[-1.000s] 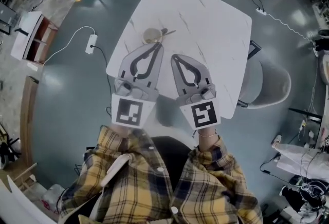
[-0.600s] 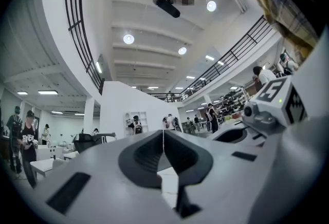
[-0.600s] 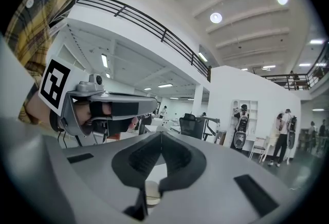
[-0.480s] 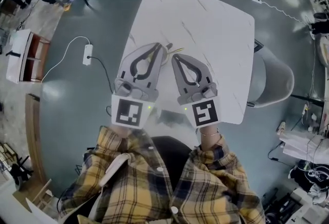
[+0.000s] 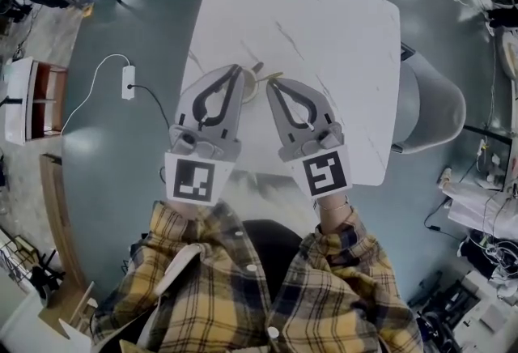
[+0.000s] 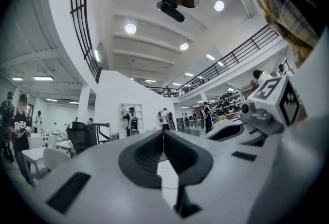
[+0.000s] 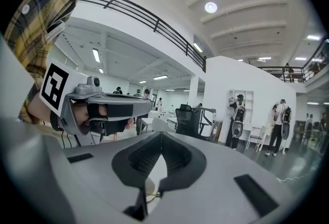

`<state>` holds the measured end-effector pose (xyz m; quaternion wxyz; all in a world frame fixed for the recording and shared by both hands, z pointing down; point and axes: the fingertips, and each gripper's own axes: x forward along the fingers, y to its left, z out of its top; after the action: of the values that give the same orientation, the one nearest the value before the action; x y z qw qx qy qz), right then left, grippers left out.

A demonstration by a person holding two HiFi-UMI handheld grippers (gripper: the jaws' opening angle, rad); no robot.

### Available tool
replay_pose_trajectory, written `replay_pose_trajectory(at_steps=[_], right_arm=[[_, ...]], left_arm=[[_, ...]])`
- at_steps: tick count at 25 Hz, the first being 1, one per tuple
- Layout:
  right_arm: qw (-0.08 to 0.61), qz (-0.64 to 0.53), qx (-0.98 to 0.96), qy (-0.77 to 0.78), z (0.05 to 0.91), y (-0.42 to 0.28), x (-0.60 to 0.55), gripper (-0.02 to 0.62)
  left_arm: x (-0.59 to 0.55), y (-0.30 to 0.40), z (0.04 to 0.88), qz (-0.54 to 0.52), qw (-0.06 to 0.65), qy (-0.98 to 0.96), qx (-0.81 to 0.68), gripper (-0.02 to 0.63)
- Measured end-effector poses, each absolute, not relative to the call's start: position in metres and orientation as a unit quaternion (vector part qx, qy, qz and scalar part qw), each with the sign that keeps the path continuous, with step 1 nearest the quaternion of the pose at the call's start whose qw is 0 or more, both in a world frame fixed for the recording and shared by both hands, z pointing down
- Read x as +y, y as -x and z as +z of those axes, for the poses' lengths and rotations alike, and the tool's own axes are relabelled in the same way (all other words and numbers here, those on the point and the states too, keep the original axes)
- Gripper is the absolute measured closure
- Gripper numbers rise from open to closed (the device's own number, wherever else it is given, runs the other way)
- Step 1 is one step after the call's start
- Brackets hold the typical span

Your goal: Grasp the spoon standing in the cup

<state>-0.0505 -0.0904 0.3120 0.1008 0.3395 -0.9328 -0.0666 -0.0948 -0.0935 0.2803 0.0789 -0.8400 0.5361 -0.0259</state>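
Observation:
A beige cup stands near the left front of the white marble table, mostly hidden behind my gripper tips. The spoon leans out of it toward the far side. My left gripper is shut and empty, its tip over the cup's left rim. My right gripper is shut and empty too, its tip just right of the cup. Both gripper views look level across the hall. The left gripper shows its jaws closed. Through the hollow of the right gripper a pale piece of the cup shows below.
A grey chair stands at the table's right side. A power strip with its cable lies on the floor to the left. A person's plaid sleeves fill the bottom of the head view. Desks, chairs and people stand far off in the hall.
The cup has slid from ahead of the left gripper's tip to between the two tips, now mostly hidden by them. Both grippers stay shut.

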Motion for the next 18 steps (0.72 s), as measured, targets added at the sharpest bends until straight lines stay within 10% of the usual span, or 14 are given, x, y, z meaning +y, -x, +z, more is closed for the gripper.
replay_pose_trajectory(at_steps=[18], right_arm=[[0.092,-0.062,-0.948,-0.298,0.314,0.043,-0.129,0.579]], left_arm=[[-0.123,0.098,0.291,-0.044,0.076,0.811,0.579,0.584]])
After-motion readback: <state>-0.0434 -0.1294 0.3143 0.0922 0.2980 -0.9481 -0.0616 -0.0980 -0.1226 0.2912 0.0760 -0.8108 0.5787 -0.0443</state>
